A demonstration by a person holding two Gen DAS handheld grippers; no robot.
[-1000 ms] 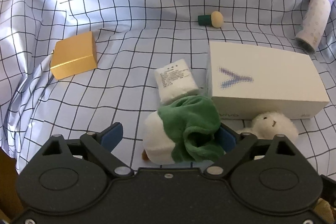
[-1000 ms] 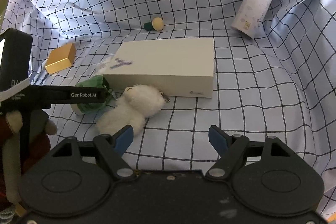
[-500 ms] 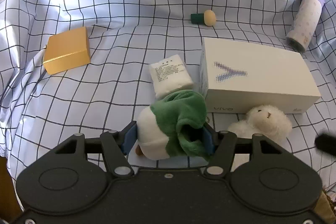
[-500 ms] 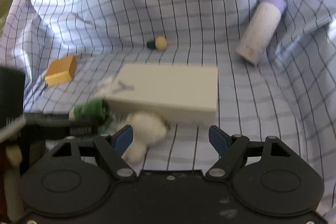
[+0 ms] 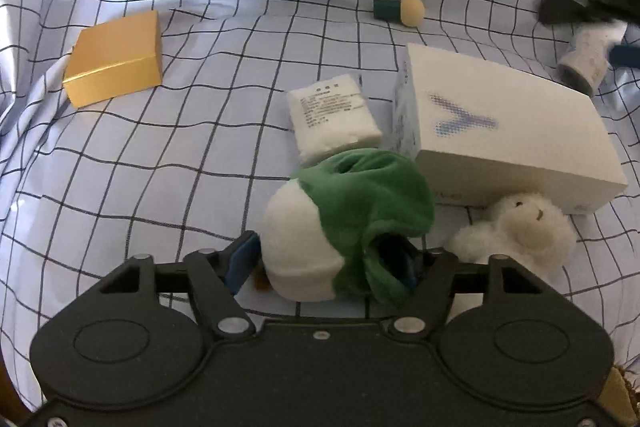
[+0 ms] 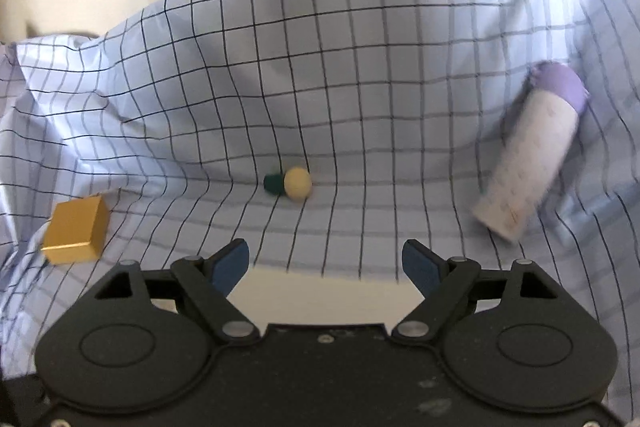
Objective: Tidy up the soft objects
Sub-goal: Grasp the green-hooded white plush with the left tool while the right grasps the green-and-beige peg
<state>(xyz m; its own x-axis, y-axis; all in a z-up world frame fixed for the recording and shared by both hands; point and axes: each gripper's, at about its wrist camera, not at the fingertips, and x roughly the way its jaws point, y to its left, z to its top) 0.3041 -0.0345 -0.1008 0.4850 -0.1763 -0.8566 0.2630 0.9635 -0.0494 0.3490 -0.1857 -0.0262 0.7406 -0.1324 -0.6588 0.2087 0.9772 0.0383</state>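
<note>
While the left gripper (image 5: 326, 263) sits low over the checked cloth (image 5: 180, 155), the green-and-white plush toy (image 5: 344, 227) lies between its blue pads, which touch the toy on both sides; the jaws are opening, yet the toy is pinched between them. Just behind the toy lies a small white packet (image 5: 334, 117) with printed text, touching the toy's green top. To the right of both, a white rectangular box (image 5: 508, 135) rests flat, and a fluffy cream plush animal (image 5: 520, 231) lies against its near edge, just beside the green toy. Farther back lie a gold box (image 5: 116, 57) at left and a small green-and-cream mushroom-shaped piece (image 5: 400, 10) in the middle. At right, a white bottle with a purple cap (image 6: 532, 155) lies tilted on the cloth. Above the white box's far edge, the right gripper (image 6: 326, 263) has its jaws opening, with nothing between them.
</note>
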